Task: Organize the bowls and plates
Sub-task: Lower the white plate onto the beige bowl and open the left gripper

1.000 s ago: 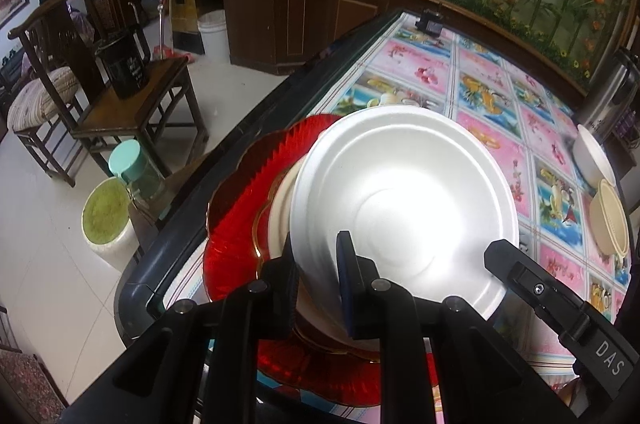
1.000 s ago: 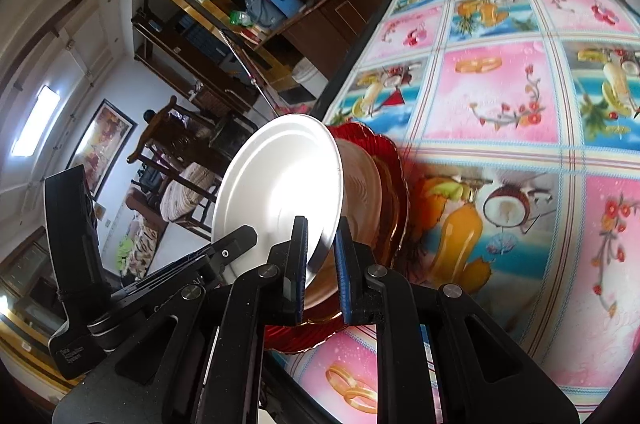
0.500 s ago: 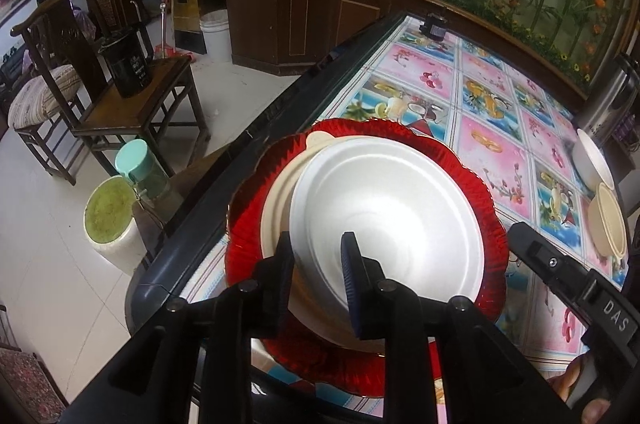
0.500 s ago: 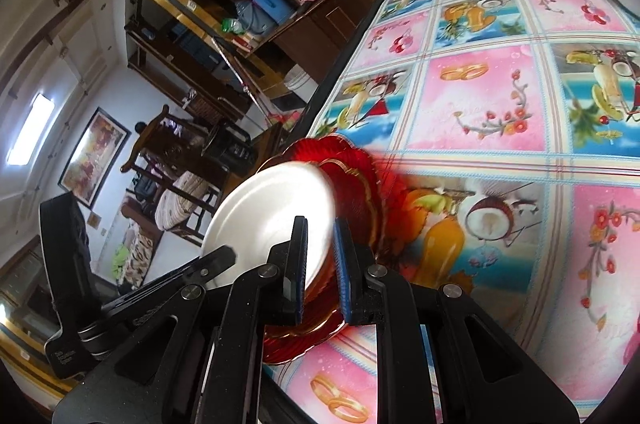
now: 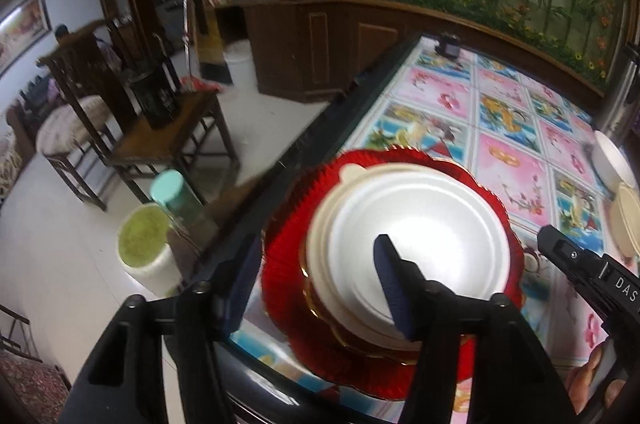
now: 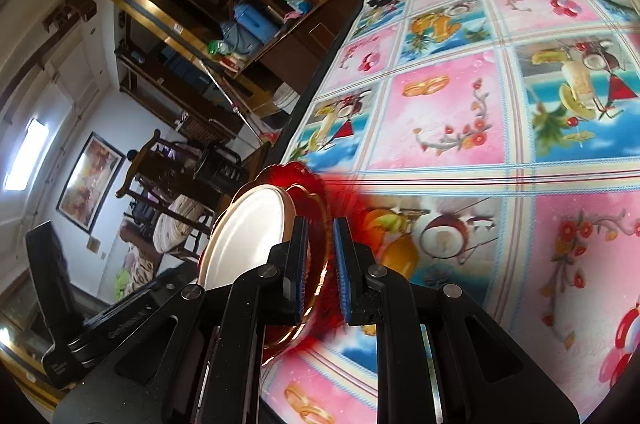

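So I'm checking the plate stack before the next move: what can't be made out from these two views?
- How many plates lie between the white plate and the red plate: left wrist view, white plate covers them.
- Whether the right gripper pinches the red plate's rim: right wrist view, motion blur and its fingers hide the contact.
- The dishes at the right edge: cut off in both views.
- The left gripper, jaws just opened, hides the stack's near rim.
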`<state>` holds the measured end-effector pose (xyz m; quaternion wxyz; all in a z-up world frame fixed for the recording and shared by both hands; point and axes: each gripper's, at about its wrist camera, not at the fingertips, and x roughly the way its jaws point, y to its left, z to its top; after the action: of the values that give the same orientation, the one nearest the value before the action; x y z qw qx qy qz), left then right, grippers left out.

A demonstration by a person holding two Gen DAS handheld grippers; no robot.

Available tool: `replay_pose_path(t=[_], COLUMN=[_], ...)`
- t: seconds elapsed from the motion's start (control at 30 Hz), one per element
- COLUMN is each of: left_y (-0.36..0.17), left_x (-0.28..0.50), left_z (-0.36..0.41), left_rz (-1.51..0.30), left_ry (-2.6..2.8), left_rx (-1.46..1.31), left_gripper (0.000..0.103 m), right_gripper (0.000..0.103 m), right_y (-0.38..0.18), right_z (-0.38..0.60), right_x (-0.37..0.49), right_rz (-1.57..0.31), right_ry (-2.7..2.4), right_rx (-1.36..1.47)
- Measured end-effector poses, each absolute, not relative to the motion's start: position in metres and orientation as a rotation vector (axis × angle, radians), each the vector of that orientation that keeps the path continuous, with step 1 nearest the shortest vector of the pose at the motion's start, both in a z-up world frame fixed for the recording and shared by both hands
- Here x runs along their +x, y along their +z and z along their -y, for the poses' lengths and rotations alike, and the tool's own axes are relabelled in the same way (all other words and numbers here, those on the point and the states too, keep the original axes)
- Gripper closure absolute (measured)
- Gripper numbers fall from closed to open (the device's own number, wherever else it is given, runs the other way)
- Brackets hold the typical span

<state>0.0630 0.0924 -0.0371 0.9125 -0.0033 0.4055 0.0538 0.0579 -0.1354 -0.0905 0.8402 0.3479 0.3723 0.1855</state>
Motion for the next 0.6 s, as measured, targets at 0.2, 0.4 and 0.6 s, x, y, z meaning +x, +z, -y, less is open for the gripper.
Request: replay_pose_path(t=[0.2,0.4,0.6], left_y=[-0.036,-0.036,-0.035], left_x=[0.065,0.064,0.065], left_z=[-0.088,-0.079,-0.071], left_rz=[-0.831,-0.835,-0.839], left_ry=[0.107,0.090,0.081], left_rx=[0.009,0.023,0.034], left_gripper=[0.043,0.043,0.042], right_gripper=[0.087,0.087,0.087], right_y=[-0.100,-0.105,-0.110], right_z=[0.147,0.159,0.166], right_x=[0.059,0.059,0.060], right_rz=[-0.786,-0.784,-0.789], right_ry=[0.370,0.353,0.346], right_rx=[0.766,0.793,0.818])
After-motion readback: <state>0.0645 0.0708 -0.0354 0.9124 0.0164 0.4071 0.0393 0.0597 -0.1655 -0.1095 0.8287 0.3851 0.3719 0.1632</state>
